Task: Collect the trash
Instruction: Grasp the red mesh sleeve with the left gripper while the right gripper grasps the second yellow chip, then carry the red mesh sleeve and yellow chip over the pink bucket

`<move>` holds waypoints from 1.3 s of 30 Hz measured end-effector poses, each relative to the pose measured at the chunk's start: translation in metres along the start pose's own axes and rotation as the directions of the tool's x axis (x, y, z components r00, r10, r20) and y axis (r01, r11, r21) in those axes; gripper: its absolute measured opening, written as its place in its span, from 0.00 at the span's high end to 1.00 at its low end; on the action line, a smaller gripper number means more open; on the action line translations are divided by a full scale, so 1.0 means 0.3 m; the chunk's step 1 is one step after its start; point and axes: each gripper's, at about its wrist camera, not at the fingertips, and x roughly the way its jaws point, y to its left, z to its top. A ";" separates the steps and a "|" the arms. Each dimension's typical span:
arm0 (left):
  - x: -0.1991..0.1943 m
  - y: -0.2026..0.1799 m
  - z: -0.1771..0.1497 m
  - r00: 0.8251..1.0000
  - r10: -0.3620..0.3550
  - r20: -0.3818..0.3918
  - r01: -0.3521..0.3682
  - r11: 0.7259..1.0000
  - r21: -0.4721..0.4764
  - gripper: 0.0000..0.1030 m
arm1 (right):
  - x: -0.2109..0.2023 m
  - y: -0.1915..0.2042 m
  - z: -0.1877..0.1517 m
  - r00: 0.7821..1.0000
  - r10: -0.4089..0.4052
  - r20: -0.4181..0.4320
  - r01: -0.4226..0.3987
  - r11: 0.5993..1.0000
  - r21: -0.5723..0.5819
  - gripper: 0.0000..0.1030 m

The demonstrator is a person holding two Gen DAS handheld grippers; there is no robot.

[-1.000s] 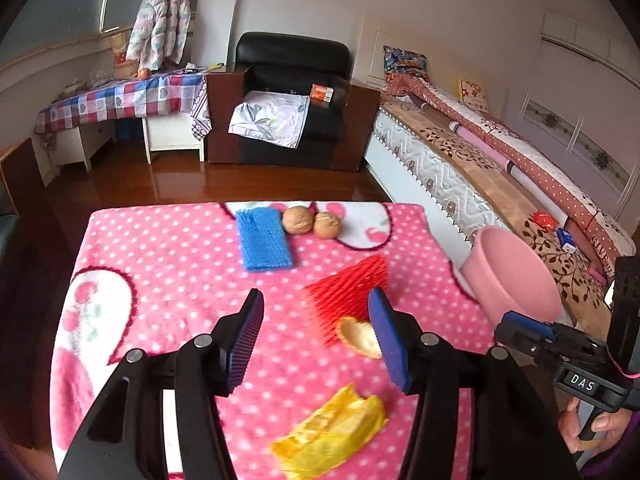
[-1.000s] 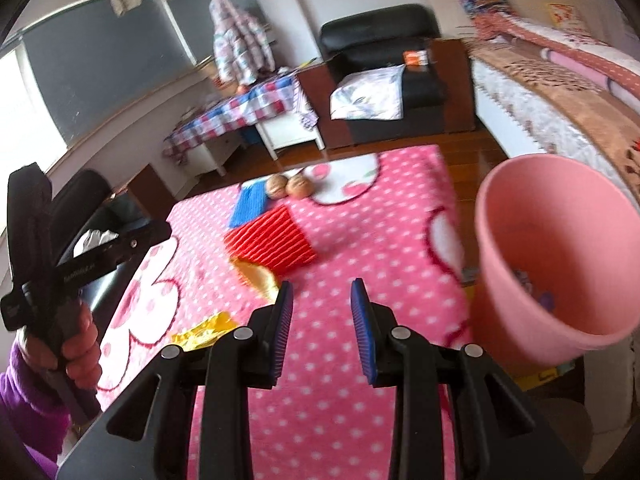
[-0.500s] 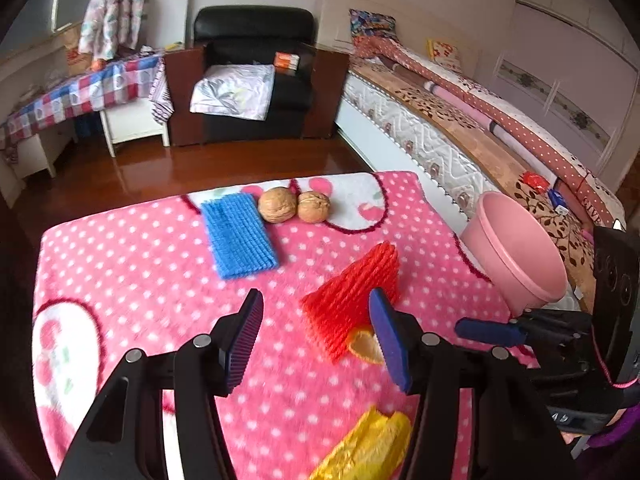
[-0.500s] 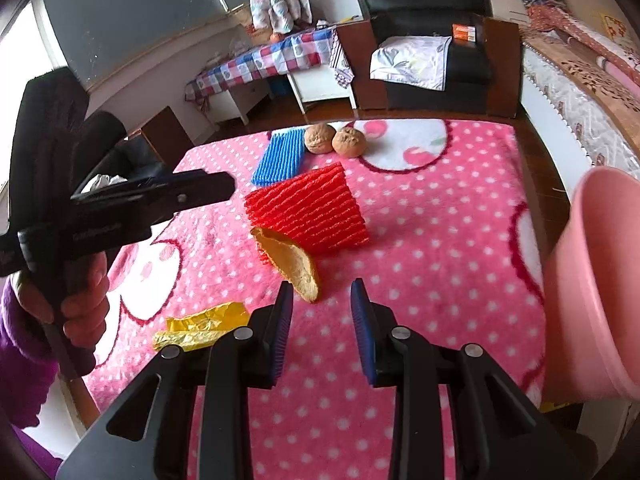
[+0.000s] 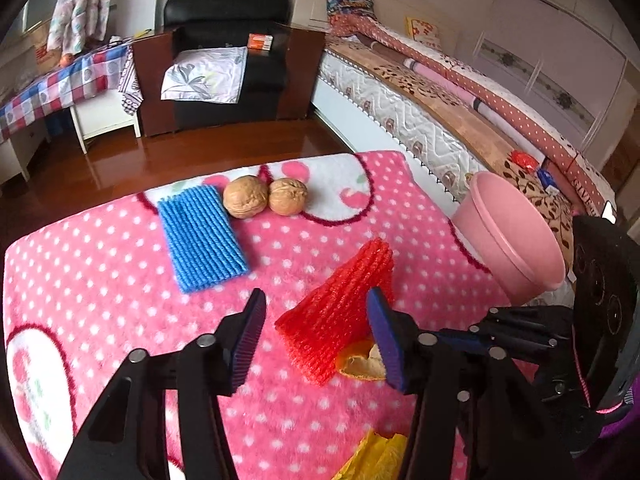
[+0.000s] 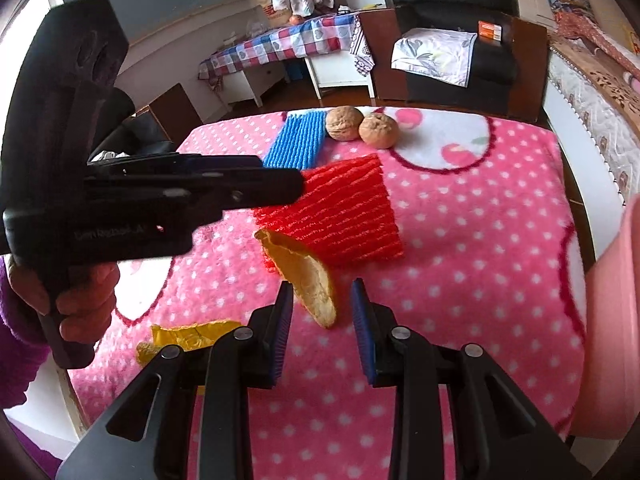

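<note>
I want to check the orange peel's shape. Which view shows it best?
The right wrist view: the orange peel lies whole and unblocked before the red foam net. The left wrist view shows only a sliver behind the left gripper.

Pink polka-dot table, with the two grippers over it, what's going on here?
A person is clearing trash from the table with a gripper in each hand. The left gripper, jaws closing, is lined up on the red foam net; nothing is gripped yet. The right gripper hovers open around the tip of the orange peel without pressing it. A yellow wrapper, blue foam net and two walnuts lie untouched. The pink bin waits beside the table.
</note>
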 end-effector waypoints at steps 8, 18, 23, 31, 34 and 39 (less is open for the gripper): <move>0.013 0.007 -0.012 1.000 -0.018 -0.014 0.017 0.999 -0.028 0.90 | 0.045 0.011 0.009 1.000 0.004 -0.006 -0.004 1.000 -0.009 0.74; -0.107 0.014 -0.021 0.998 0.015 0.065 -0.010 0.997 -0.076 0.91 | -0.012 0.019 -0.030 1.000 0.002 0.016 -0.001 1.000 -0.020 0.95; -0.165 -0.007 -0.027 0.995 0.032 0.095 -0.024 0.996 -0.084 0.91 | -0.090 0.003 -0.058 0.999 -0.003 0.051 0.003 1.000 -0.006 0.95; -0.232 -0.076 -0.028 0.991 0.020 0.132 -0.009 0.996 -0.086 0.91 | -0.244 -0.081 -0.104 0.990 -0.056 0.128 0.048 0.996 0.072 0.96; -0.240 -0.110 -0.026 0.990 0.007 0.140 0.005 0.996 -0.087 0.91 | -0.301 -0.128 -0.119 0.983 -0.084 0.162 0.066 0.991 0.115 0.96; -0.231 -0.187 -0.022 0.989 -0.017 0.145 0.027 0.997 -0.069 0.91 | -0.384 -0.208 -0.142 0.969 -0.135 0.207 0.098 0.979 0.179 0.96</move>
